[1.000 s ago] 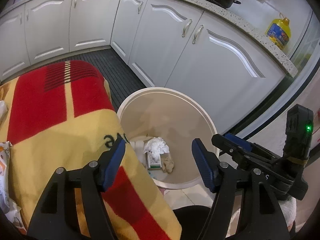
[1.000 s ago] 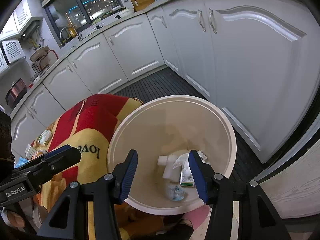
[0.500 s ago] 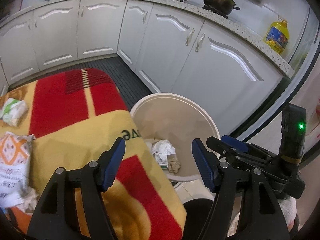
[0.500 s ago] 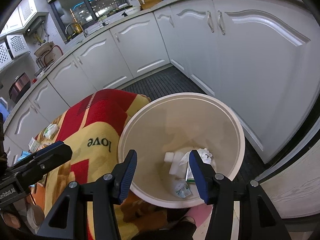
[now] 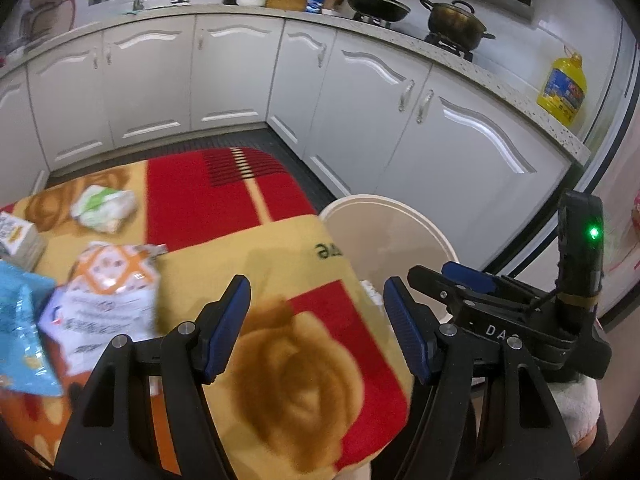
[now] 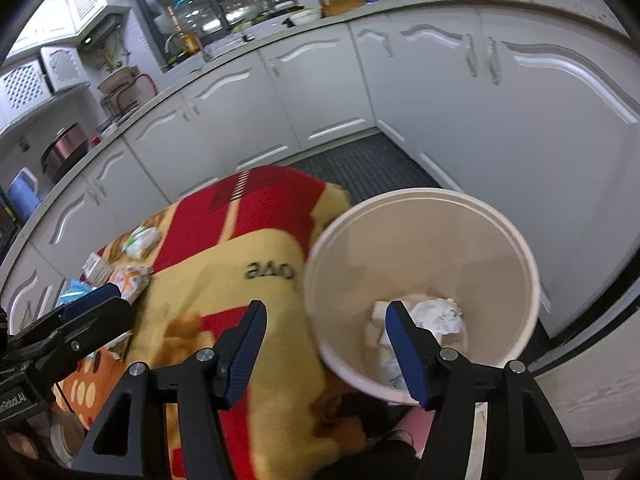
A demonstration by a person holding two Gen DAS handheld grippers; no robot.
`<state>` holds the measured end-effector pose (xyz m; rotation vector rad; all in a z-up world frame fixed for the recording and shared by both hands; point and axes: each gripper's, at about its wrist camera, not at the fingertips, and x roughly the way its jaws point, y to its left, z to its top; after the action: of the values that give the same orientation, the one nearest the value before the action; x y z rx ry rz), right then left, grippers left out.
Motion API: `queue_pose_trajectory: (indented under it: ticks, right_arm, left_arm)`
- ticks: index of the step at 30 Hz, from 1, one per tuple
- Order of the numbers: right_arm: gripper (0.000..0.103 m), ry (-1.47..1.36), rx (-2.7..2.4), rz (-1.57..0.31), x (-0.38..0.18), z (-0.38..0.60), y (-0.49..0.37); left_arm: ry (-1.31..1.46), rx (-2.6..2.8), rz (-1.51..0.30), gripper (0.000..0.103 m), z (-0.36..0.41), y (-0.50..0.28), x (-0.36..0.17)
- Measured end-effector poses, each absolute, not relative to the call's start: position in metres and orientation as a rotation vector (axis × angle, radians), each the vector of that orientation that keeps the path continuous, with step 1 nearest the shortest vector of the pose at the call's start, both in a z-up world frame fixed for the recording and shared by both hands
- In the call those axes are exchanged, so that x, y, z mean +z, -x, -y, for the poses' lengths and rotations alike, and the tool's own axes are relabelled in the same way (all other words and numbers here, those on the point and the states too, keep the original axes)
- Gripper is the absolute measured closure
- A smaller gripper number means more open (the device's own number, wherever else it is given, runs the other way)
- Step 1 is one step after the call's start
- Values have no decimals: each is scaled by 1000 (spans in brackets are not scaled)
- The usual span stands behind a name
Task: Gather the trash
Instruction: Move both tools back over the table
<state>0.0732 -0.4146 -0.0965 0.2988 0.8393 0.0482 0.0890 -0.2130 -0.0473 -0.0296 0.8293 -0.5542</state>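
Both the left gripper and the right gripper, jaws parting, stand spread and empty; reaching the orange wrapper carelessly risks snagging the blanket.

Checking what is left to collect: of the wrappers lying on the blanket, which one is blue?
The blue bag at the left edge of the left wrist view, beside the orange-and-white packet. The green-and-white pack lies farther back.
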Motion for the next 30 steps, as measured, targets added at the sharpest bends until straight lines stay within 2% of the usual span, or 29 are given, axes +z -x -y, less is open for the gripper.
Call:
queue_pose_trajectory:
  ticks: [16, 30]
  right_arm:
    - [38, -211, 238, -869, -90, 319, -90]
    - [32, -200, 336, -902, -88, 268, -108]
  left_arm:
    - [69, -345, -832, 35, 76, -68, -48]
    - [154, -246, -843, 35, 9, -68, -54]
